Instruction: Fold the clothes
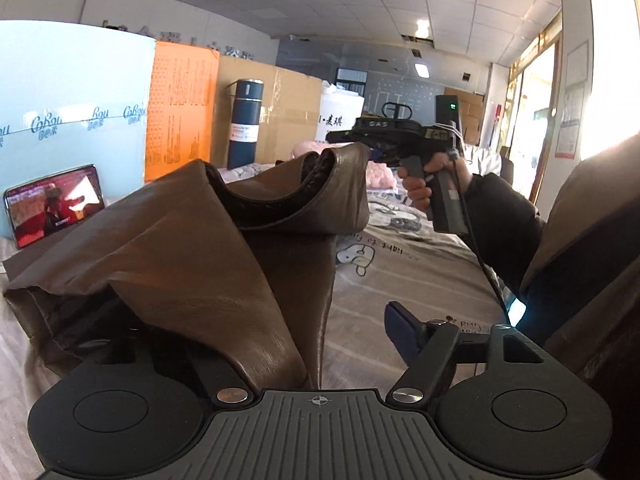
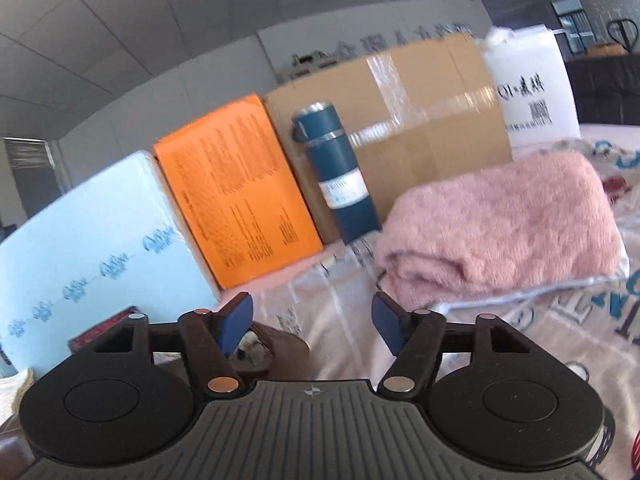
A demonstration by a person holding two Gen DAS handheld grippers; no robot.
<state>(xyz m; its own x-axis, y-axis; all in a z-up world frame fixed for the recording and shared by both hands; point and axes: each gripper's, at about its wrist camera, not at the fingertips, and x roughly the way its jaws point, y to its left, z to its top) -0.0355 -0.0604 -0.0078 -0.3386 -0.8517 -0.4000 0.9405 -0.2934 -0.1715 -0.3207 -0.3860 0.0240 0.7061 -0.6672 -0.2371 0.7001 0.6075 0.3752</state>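
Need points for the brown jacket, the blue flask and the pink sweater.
brown jacket [image 1: 208, 248], left wrist view, on the draped leather panel.
blue flask [image 2: 338, 168], right wrist view, on its body above the white label.
pink sweater [image 2: 500, 224], right wrist view, on the fuzzy folded top.

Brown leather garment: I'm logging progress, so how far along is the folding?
Done: a pink fluffy garment lies folded on the bed sheet. In hand: the brown leather garment is bunched and raised, draped over the left gripper, whose jaws stand open; the right gripper is open near its upper edge. Left: the leather piece shows no neat fold yet, so it probably needs laying flat and folding.
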